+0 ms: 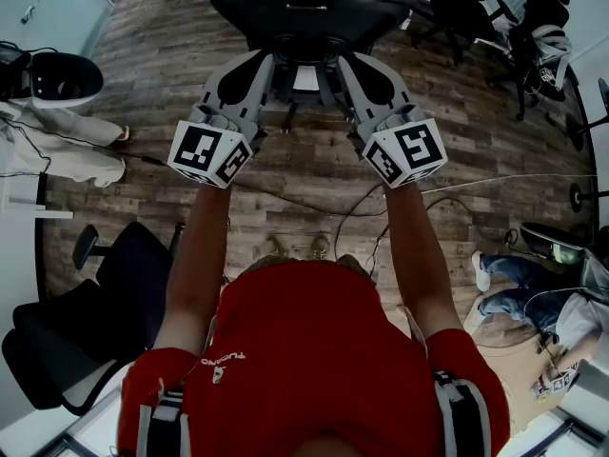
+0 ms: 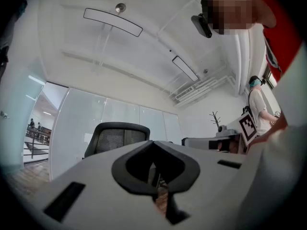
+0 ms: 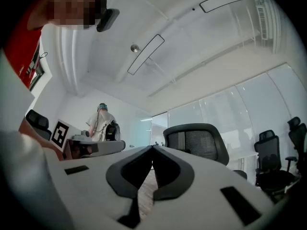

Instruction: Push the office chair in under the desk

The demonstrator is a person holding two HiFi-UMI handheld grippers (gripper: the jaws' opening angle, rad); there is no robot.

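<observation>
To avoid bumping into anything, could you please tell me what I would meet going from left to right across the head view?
Black chair → left gripper → right gripper → a person's legs.

The office chair (image 1: 304,8) stands straight ahead of the person, at the top of the head view. The left gripper (image 1: 269,65) and the right gripper (image 1: 344,65) reach side by side to its near edge. A second chair (image 1: 86,331) stands behind them to the left, and more chairs (image 1: 495,17) stand ahead to the right.
</observation>
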